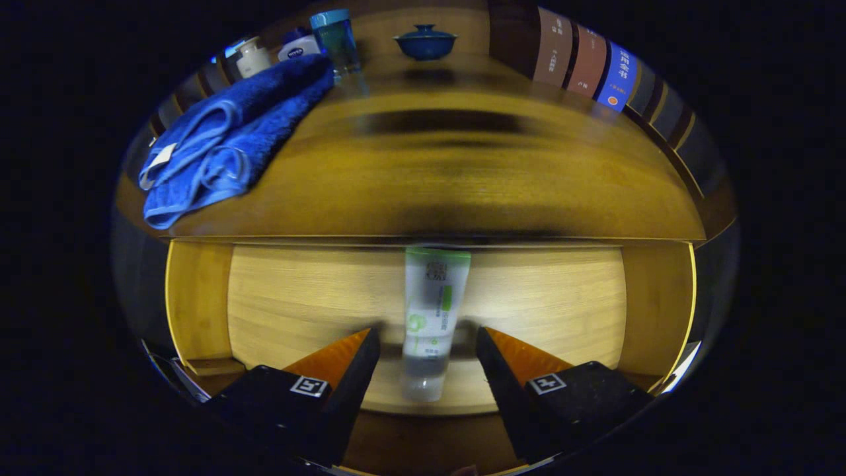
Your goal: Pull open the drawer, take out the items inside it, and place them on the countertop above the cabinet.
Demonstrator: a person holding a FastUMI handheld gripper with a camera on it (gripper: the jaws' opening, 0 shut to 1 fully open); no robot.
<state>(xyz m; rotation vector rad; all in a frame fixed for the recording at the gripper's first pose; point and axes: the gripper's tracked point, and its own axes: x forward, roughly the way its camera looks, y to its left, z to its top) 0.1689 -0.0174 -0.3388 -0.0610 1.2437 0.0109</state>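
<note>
Drawer [198, 297] already pulled open. Tube [433, 311] lying inside, btwn fingers of gripper [428, 340], which is spread wide, not touching it. Left: pinch tube, lift to countertop [462, 172] above drawer, near towel [225, 145].

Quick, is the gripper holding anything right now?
Gripper: open, holding nothing; the tube lies between its fingers in the open drawer, untouched.

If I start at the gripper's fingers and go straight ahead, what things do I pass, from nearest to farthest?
Gripper, fingers open with the tube between them → white tube with green cap lying in the open drawer → wooden countertop → blue lidded bowl at the back.
</note>
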